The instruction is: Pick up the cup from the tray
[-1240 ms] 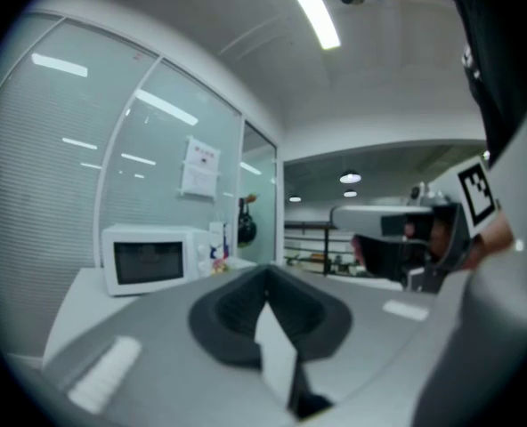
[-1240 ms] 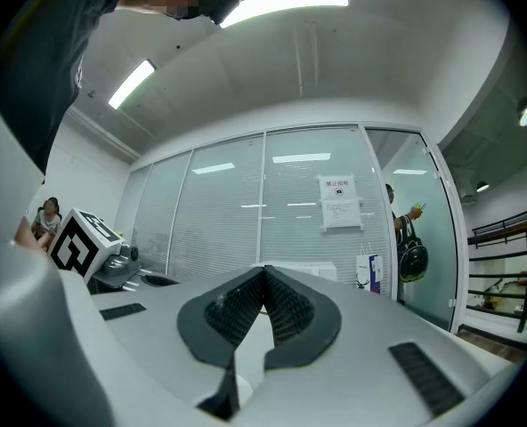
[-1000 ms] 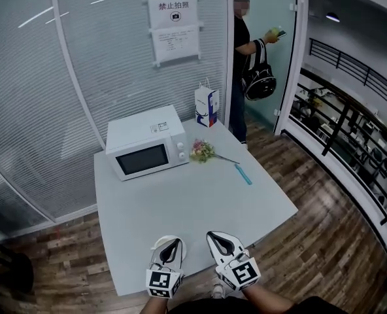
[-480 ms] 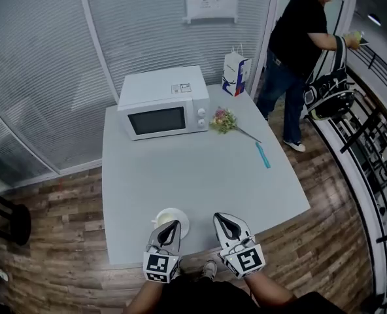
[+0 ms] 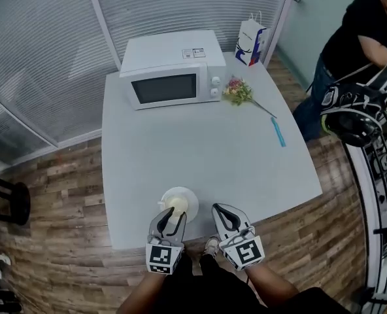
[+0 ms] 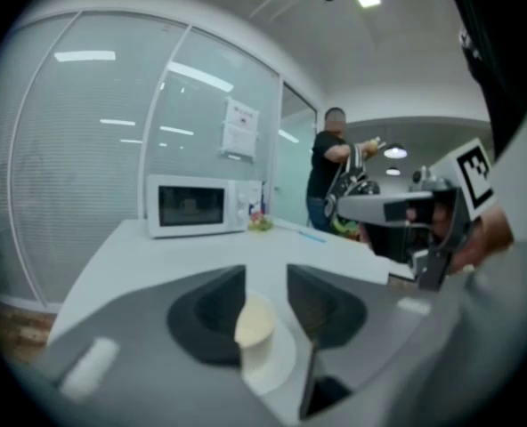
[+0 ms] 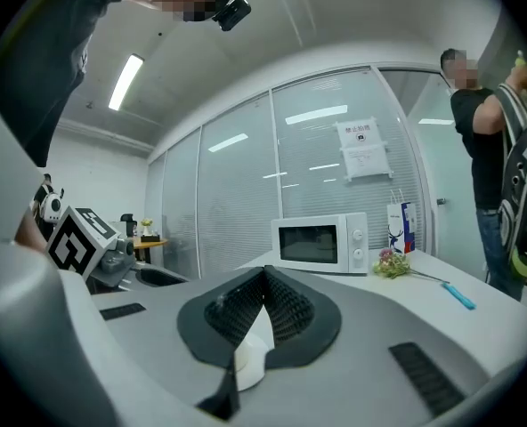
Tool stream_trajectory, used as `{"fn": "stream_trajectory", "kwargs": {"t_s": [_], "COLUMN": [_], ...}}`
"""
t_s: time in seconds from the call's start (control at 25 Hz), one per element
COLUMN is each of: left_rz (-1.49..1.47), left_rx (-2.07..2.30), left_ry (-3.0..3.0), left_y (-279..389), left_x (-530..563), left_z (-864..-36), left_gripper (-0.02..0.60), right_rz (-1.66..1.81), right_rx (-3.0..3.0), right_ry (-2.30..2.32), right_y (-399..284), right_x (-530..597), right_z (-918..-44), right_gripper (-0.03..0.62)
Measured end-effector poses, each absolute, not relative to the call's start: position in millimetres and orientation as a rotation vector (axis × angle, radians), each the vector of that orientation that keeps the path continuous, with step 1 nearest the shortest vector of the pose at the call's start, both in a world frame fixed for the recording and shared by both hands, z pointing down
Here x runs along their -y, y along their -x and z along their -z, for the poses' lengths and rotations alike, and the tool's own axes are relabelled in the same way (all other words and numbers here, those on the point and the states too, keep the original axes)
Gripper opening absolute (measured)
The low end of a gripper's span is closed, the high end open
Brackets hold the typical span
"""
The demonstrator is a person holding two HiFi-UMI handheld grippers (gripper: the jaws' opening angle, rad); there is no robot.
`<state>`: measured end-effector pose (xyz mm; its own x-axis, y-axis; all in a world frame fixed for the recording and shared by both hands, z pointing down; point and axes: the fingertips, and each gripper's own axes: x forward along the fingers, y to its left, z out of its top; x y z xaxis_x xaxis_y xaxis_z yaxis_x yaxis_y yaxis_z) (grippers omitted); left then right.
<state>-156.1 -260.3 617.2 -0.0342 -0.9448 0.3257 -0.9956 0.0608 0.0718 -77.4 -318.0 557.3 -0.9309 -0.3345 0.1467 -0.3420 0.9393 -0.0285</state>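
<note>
A cream cup (image 5: pixel 177 205) stands upright on a small round white tray (image 5: pixel 191 197) near the front edge of the grey table (image 5: pixel 213 152). My left gripper (image 5: pixel 169 215) hovers just in front of it, and its jaws have just been opening. In the left gripper view the cup (image 6: pixel 255 318) shows in the gap of the left gripper (image 6: pixel 266 278), apart from both pads. My right gripper (image 5: pixel 221 212) hangs to the right of the tray, shut and empty. In the right gripper view the right gripper (image 7: pixel 265 273) has its tips together.
At the back of the table stand a white microwave (image 5: pixel 170 77), a paper bag (image 5: pixel 250 42), a small bunch of flowers (image 5: pixel 238 90) and a blue pen (image 5: pixel 279 131). A person (image 5: pixel 360 51) with a black bag stands at the far right. Wooden floor surrounds the table.
Both grippers have sunk toward the table's front edge. The left jaws have parted, and the cup now sits just ahead of them. The person at the back has shifted right in the picture.
</note>
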Motion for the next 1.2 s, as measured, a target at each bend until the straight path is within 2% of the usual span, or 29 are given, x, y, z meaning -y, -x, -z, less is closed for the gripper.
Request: {"fn": "stream_trajectory", "kwargs": {"t_s": [0.28, 0.32, 0.72, 1.2], "left_rz": [-0.317, -0.315, -0.388, -0.462], "left_rx": [2.033, 2.021, 1.942, 1.964], "left_ry": [-1.829, -1.814, -1.825, -1.825], "left_y": [160, 161, 166, 177], "left_x": [244, 243, 258, 283], "left_z": [-674, -681, -726, -739], "left_gripper": [0.385, 0.400, 0.413, 0.424], "right_rz": [-0.113, -0.119, -0.170, -0.226], "right_rx": [2.885, 2.876, 2.803, 2.783], "right_ry": [-0.482, -0.477, -0.492, -0.521], "right_y": [90, 91, 91, 90], "right_x": [311, 309, 305, 317], "right_z": [-592, -596, -623, -640], "right_gripper": [-0.011, -0.011, -0.011, -0.011]}}
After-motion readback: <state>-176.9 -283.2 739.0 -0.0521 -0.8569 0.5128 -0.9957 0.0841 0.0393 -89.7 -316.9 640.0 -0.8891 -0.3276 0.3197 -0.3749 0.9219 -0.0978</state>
